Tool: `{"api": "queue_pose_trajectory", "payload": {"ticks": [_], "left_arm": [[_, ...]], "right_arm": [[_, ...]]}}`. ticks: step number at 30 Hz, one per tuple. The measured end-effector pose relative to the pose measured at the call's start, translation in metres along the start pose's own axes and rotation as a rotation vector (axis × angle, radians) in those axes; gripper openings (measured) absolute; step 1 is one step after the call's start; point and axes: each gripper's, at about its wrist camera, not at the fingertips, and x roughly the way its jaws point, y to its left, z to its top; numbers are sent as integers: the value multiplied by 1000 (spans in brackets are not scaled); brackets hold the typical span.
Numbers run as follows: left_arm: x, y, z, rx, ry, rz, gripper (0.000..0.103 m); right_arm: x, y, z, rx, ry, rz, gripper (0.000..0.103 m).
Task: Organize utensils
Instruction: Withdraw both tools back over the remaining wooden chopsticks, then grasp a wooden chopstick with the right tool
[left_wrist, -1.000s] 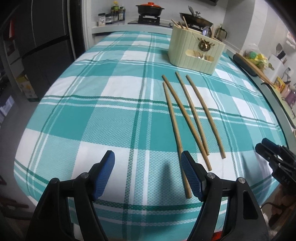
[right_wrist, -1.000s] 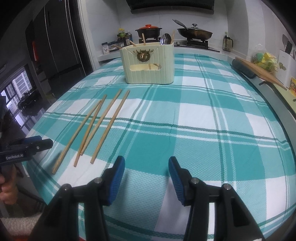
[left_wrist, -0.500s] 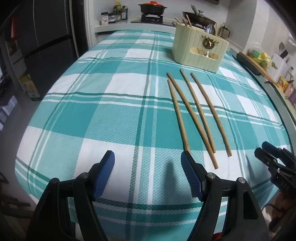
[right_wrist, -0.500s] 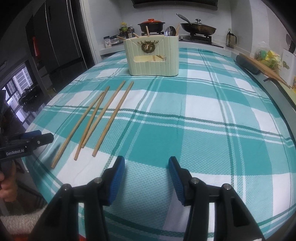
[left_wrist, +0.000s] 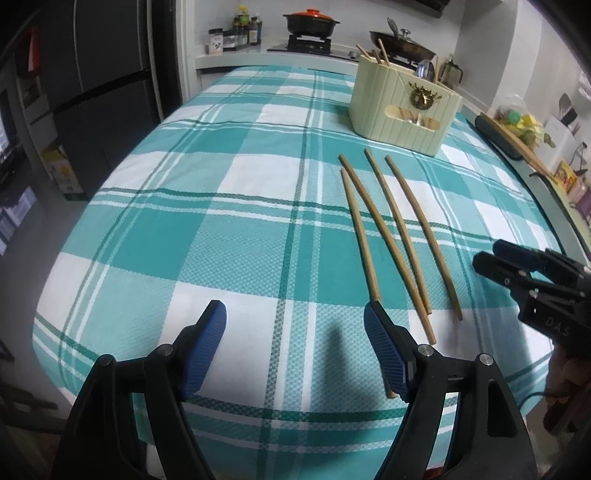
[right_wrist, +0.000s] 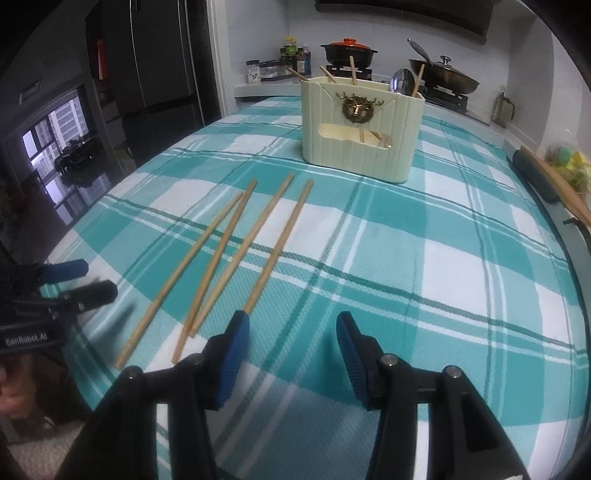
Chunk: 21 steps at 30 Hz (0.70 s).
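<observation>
Several wooden chopsticks (left_wrist: 391, 236) lie side by side on the teal checked tablecloth, also in the right wrist view (right_wrist: 236, 254). A cream utensil holder (left_wrist: 402, 110) with chopsticks and a spoon in it stands beyond them, and shows in the right wrist view (right_wrist: 360, 129). My left gripper (left_wrist: 295, 321) is open and empty above the cloth, its right finger over the near end of the leftmost chopstick. My right gripper (right_wrist: 291, 328) is open and empty, its left finger at the near end of the rightmost chopstick.
The tablecloth (left_wrist: 221, 229) covers a table that ends close in front of both grippers. A stove with a red-lidded pot (right_wrist: 347, 50) and a wok (right_wrist: 447, 75) stands behind. A rolling pin and board (right_wrist: 546, 181) lie at the right edge. A dark fridge (left_wrist: 103, 92) stands left.
Both grippers have moved forward over the table toward the chopsticks and the holder. The right gripper has also shifted left, closer to the chopsticks. Both stay open.
</observation>
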Motion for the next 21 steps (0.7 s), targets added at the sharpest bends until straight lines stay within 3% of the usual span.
{"api": "queue_pose_trajectory", "payload": {"ticks": [6,15,16,18,21], "left_arm": [[0,5,2,-13,0,7,78],[-1,3,8,-28,-14,7,78],[-1,3,9,-34,-15,7,78],[-1,3,11,-43,-18,1,78],[1,0,13,-40,-15,5,78]], "right_arm": [[33,7,29,4,37,37,32],[76,12,42,3,99,24,30],[76,14,42,-15,99,10,27],[76,16,42,-40,98,-33,11],[74,7,40,-5,89,-49,7]]}}
